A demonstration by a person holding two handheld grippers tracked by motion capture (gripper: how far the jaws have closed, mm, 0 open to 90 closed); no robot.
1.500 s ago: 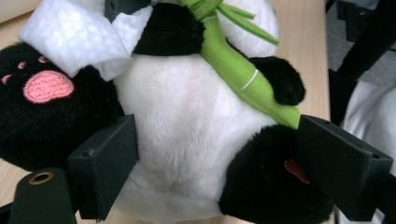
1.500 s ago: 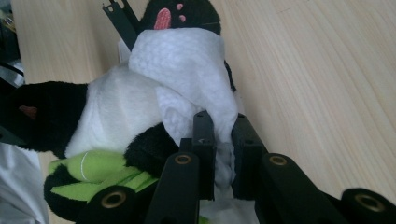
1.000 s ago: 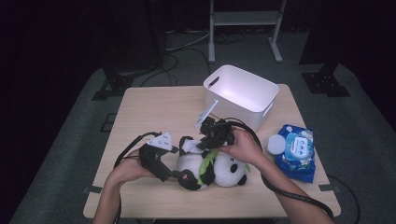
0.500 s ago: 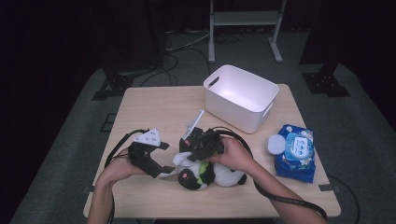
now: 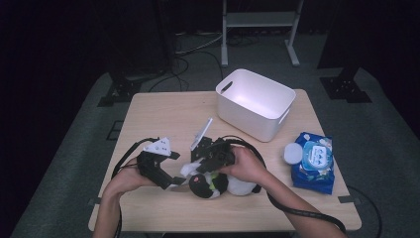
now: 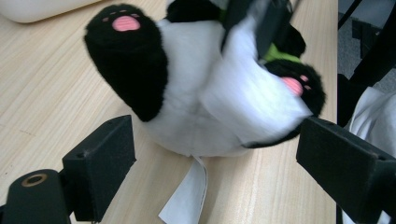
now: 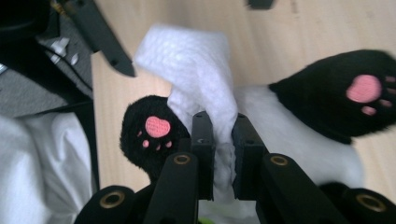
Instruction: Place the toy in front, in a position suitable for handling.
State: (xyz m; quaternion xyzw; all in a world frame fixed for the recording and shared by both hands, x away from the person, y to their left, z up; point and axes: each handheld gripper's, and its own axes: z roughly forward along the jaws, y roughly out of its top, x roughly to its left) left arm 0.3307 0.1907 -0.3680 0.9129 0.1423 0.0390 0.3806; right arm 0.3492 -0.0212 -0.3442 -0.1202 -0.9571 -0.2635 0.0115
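One plush panda (image 5: pixel 218 182), one white wipe (image 7: pixel 205 79), one white bin (image 5: pixel 255 103). One blue wipes pack (image 5: pixel 313 161). Two tools, left tool (image 5: pixel 171 181) and right tool (image 5: pixel 198 168).

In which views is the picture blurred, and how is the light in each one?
High view: dim, dark around the table, details soft. Left gripper view: bright, but the white wipe over the panda toy is smeared by motion. Right gripper view: the right gripper is sharp, the far paw slightly blurred.

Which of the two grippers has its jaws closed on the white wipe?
The right gripper: its jaws pinch the white wipe over the toy panda. The left gripper stands open, holding nothing.
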